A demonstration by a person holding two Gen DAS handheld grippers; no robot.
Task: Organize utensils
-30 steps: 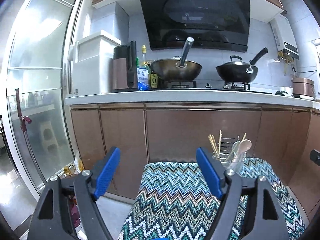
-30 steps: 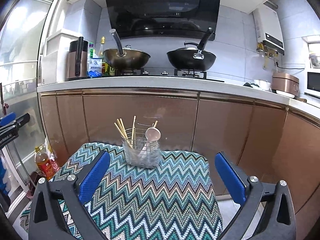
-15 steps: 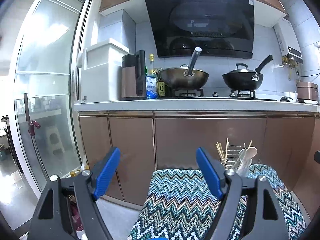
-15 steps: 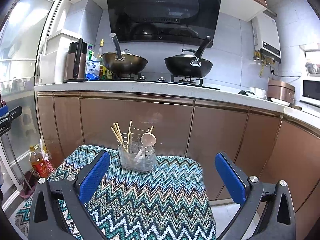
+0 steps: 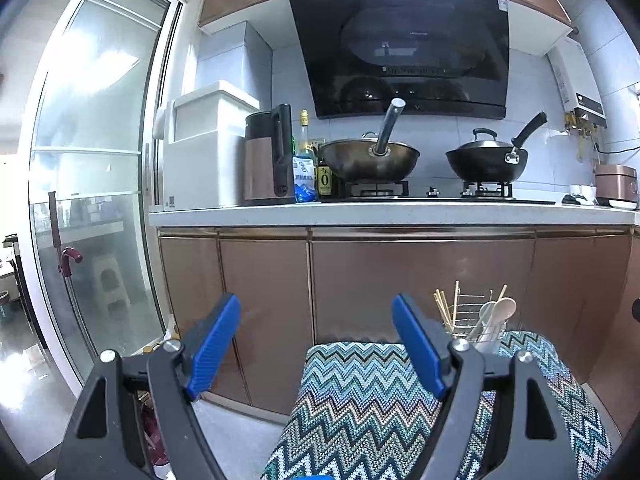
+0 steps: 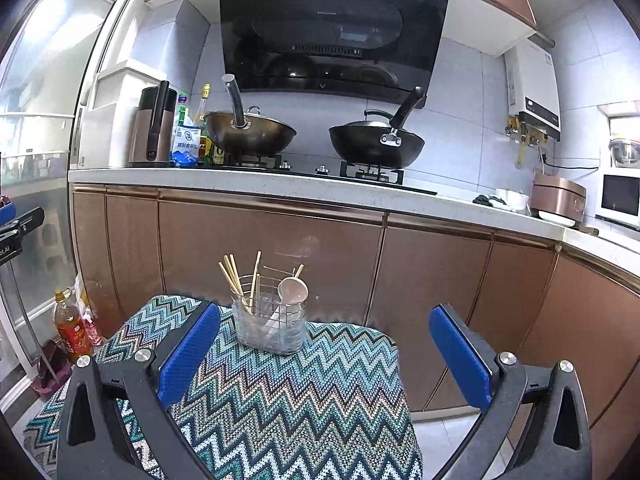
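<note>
A clear utensil holder with a wire rack (image 6: 271, 326) stands at the far edge of a table under a zigzag cloth (image 6: 288, 400). It holds several wooden chopsticks (image 6: 234, 280) and pale spoons (image 6: 293, 292). It also shows in the left wrist view (image 5: 478, 326), right of my left gripper. My left gripper (image 5: 316, 344) is open and empty, over the table's left edge. My right gripper (image 6: 325, 350) is open and empty, held back from the holder.
Brown cabinets (image 6: 272, 248) and a white counter (image 6: 280, 180) stand behind the table, with two woks (image 6: 250, 134) on the stove. A glass door (image 5: 88, 184) is at left. A bottle (image 6: 72, 330) stands on the floor by the table's left side.
Both grippers have drawn back and tilted up a little, so the holder sits lower and smaller in both views. Both stay open and empty.
</note>
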